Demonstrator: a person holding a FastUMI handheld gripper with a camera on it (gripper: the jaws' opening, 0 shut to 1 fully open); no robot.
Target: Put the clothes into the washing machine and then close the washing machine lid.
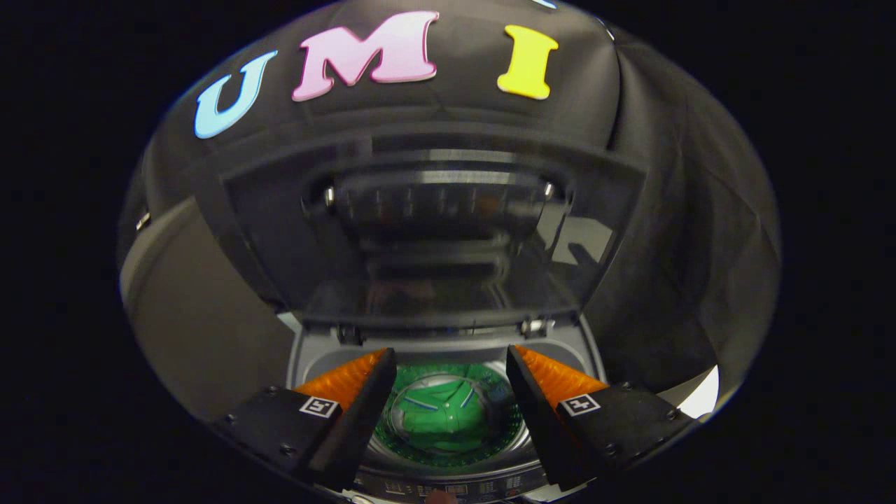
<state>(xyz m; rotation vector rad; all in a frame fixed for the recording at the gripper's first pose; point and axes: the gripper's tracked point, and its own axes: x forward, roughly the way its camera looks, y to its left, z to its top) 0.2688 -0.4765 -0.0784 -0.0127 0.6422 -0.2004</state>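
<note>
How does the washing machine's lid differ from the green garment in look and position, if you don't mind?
The lid is dark, glossy and stands raised beyond the fingers; the green garment is bright, soft and lies crumpled down in the drum. The lid is much larger. The open gripper holds neither.

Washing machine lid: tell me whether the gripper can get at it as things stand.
Probably yes: the lid stands raised just beyond the open gripper, nothing between them, and the green garment lies below in the drum.
</note>
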